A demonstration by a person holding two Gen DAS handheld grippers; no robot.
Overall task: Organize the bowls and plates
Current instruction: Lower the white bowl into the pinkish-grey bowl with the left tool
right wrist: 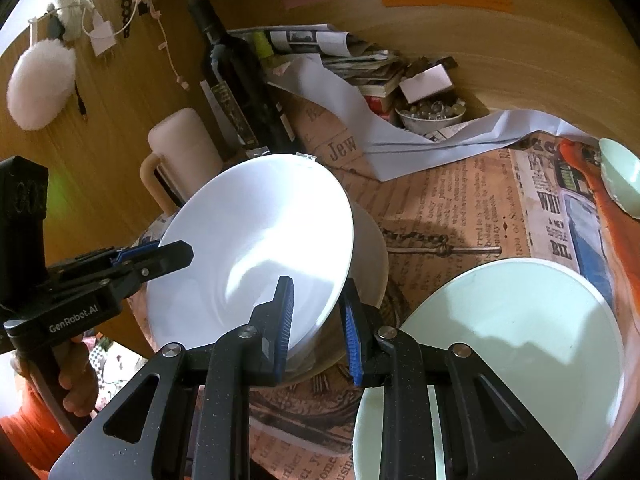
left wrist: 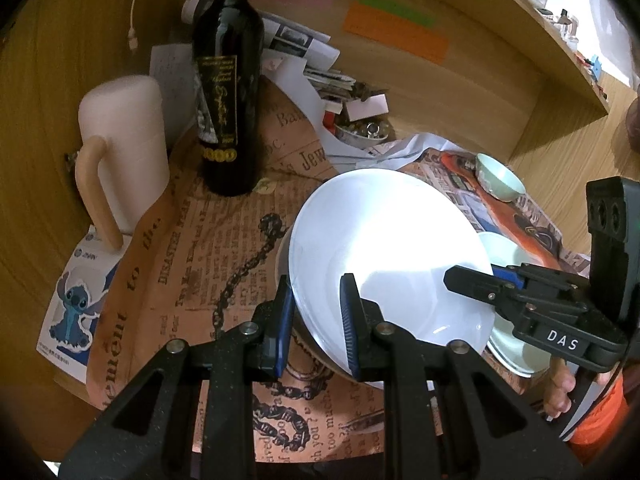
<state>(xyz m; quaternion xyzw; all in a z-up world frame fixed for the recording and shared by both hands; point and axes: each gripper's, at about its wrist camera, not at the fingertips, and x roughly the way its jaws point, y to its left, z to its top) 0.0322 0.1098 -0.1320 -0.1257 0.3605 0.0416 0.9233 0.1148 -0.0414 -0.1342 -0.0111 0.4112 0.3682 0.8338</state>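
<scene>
A large white bowl (left wrist: pixel 384 248) is tilted above the newspaper-covered table, with another white dish (right wrist: pixel 372 256) under it. My left gripper (left wrist: pixel 316 320) straddles its near-left rim, one blue pad inside and one outside. My right gripper (right wrist: pixel 318 320) straddles the bowl's (right wrist: pixel 256 248) right rim the same way. Each gripper also shows in the other's view, the right one (left wrist: pixel 480 284) and the left one (right wrist: pixel 160 258). A pale green plate (right wrist: pixel 520 340) lies to the right. A small green bowl (left wrist: pixel 500 178) sits farther back right.
A dark wine bottle (left wrist: pixel 228 92) and a cream pitcher (left wrist: pixel 124 148) stand at the back left. Papers, books and a small bowl of beads (right wrist: pixel 432 114) crowd the back against a wooden wall. A wooden shelf (left wrist: pixel 540 52) rises on the right.
</scene>
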